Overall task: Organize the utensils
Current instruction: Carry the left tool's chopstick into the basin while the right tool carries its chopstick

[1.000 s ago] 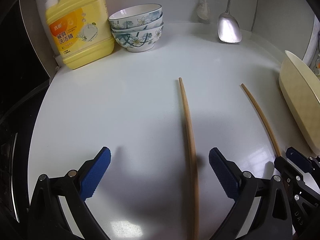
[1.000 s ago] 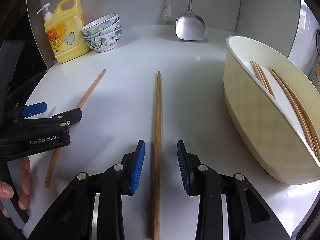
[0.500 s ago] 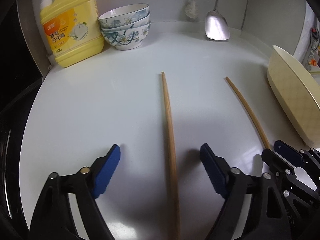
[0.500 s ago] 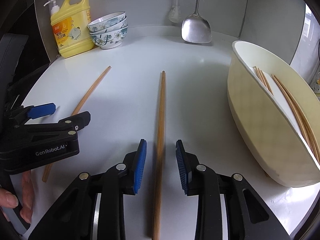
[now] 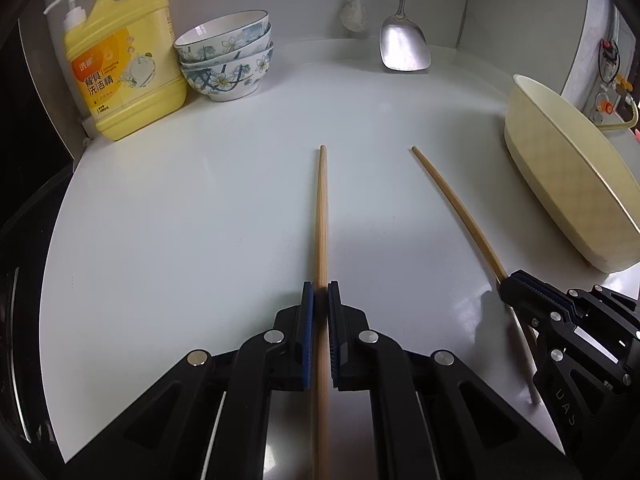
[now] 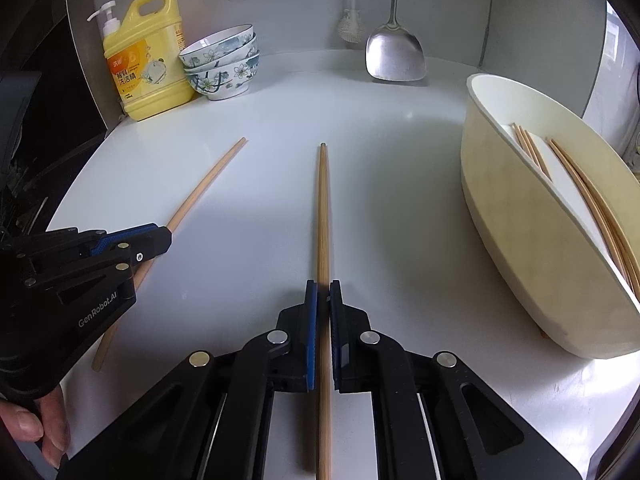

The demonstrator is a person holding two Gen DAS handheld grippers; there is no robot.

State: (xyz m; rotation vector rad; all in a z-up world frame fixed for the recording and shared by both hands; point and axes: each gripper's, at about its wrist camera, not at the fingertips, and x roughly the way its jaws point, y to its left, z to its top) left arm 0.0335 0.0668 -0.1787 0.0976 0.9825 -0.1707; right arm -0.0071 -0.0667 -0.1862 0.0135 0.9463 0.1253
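Two chopsticks lay on the white counter [image 5: 200, 208], side by side and apart. The left chopstick [image 5: 321, 216] ran between the pads of the left gripper [image 5: 321, 308], which was closed on it near its middle. The right chopstick [image 6: 323, 216] was clamped the same way by the right gripper [image 6: 323, 308]. Neither looked clearly lifted; I cannot tell. To the right stood the cream holder [image 6: 496, 200], with several chopsticks [image 6: 592, 208] already inside, so part of the sorting seemed done. These two were left to carry over. Bowls [image 5: 228, 64], detergent [image 5: 120, 60] and a spatula [image 5: 404, 44] sat at the back.
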